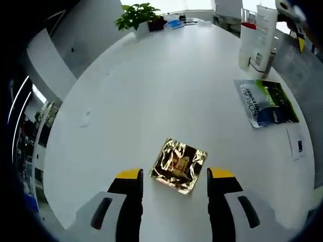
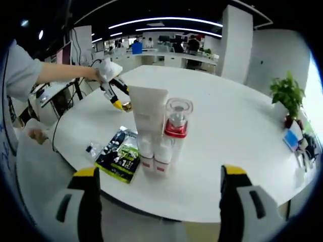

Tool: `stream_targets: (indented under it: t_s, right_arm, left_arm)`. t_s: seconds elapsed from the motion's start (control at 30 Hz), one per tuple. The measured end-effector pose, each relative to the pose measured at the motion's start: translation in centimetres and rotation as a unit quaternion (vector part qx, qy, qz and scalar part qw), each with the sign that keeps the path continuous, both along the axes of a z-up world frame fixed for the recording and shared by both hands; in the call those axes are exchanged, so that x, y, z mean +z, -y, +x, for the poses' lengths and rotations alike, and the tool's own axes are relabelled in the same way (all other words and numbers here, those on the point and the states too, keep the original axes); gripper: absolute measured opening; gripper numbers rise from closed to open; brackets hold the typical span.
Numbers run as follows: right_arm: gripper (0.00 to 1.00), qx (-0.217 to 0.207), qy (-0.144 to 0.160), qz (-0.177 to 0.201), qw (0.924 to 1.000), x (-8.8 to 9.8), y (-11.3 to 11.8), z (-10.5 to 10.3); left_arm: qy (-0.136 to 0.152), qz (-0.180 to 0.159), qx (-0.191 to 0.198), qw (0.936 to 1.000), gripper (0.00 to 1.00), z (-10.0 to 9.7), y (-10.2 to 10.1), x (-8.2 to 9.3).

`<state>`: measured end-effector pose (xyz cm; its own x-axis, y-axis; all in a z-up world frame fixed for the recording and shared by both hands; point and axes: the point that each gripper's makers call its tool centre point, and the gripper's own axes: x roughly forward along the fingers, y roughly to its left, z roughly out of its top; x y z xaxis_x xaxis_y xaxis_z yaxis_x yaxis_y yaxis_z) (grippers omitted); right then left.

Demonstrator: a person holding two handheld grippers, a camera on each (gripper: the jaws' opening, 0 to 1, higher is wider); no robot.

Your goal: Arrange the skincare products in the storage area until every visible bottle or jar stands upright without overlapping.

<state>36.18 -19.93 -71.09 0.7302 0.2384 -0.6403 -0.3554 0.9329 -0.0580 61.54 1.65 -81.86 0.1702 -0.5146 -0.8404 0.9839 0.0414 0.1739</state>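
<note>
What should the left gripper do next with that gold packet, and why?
Probably ease forward and shut on the gold packet. The left gripper is open, the packet lies flat on the table just ahead of its fingers, apart from the upright white tube.

You've got a big round white worktop (image 2: 237,121) before you — potted plant (image 1: 137,16) at its far edge, strip lights (image 2: 166,21) overhead, a white pillar (image 2: 237,43) and office desks (image 2: 166,58) beyond.
</note>
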Motion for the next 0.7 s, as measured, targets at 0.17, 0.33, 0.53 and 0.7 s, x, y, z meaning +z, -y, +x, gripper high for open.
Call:
stream_targets:
  t_s: [0.17,0.33,0.53,0.7]
  right_arm:
    - [1.0,0.0,-0.003,-0.003,1.0,-0.09,0.1,0.04]
    - [1.0,-0.007,-0.007,-0.005,0.9999,-0.19,0.47,-0.26]
    - [0.98,-0.012,-0.01,-0.005,0.9999,-0.31,0.69,-0.67]
    - [0.98,-0.013,-0.011,-0.004,0.9998,-0.36,0.69,-0.79]
  left_arm:
    - [-0.014,0.007,-0.012,0.9998,0.48,0.23,0.09,-0.4]
    - [-0.031,0.01,-0.016,0.9993,0.51,0.65,0.22,-0.56]
    - [-0.047,0.022,-0.024,0.9984,0.53,0.78,0.49,-0.83]
    - [-0.068,0.034,-0.039,0.9964,0.45,0.16,0.81,-1.03]
